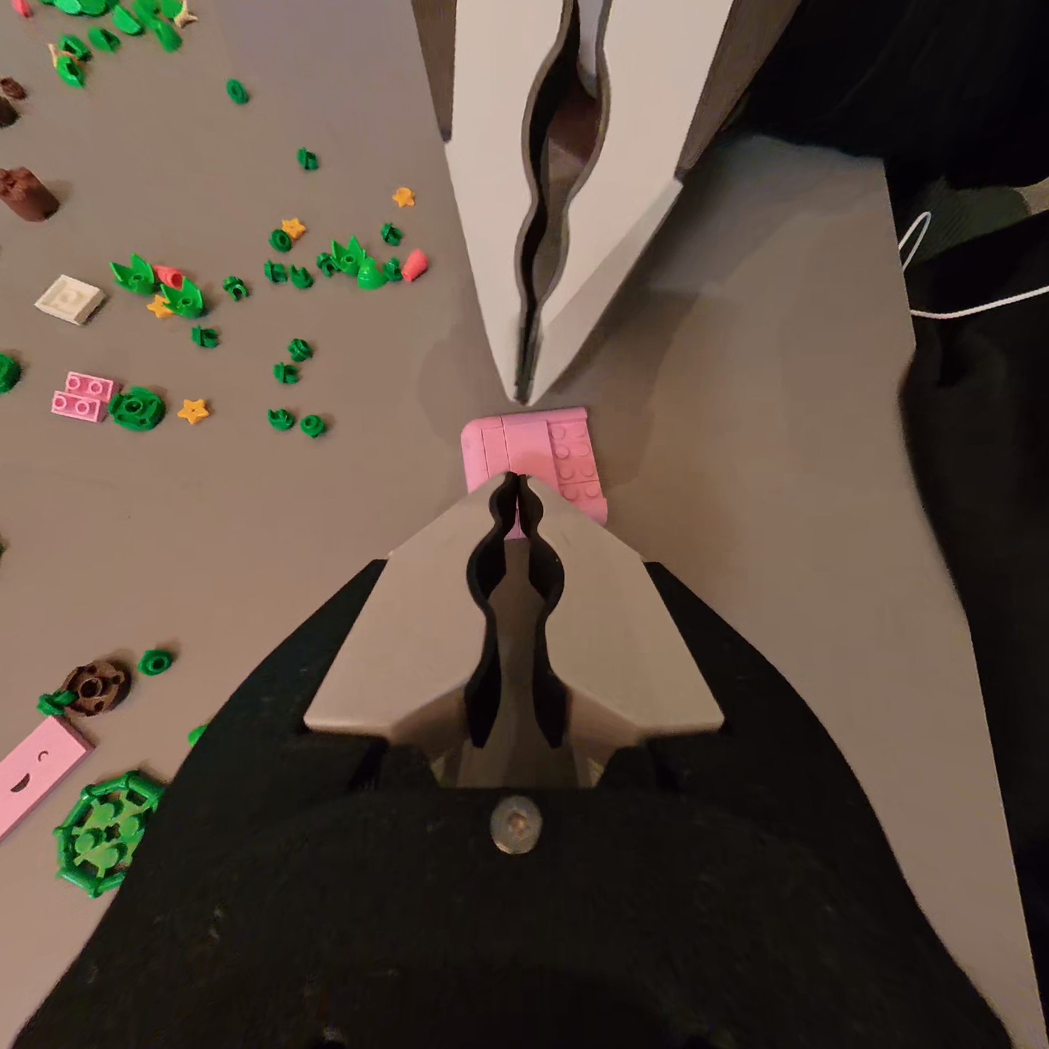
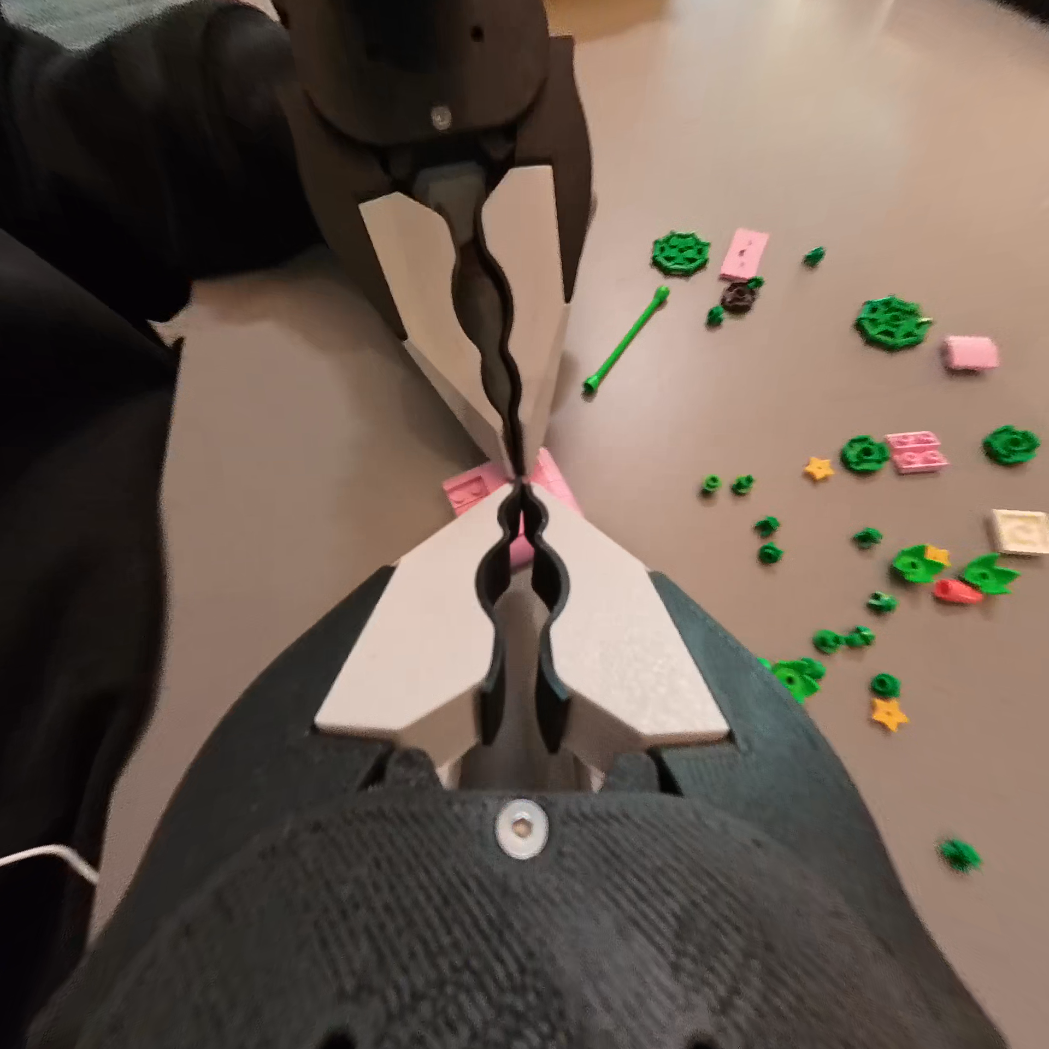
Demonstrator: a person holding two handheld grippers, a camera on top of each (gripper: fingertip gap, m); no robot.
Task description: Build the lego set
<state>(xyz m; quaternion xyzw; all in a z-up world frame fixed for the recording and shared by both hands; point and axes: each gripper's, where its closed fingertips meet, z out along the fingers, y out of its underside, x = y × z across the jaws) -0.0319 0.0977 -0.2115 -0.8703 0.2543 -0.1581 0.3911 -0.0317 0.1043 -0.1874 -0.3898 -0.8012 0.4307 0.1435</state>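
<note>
Each wrist camera looked steeply down its own fingers, close above the grey matte tabletop (image 1: 738, 511), facing the other; both shared the flat pink studded brick assembly (image 1: 533, 448) (image 2: 471, 488)

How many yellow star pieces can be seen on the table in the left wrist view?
4. One star lies farthest, one beside a green round stud, one against green leaves, one right of the green flower piece. Others may be hidden.
</note>
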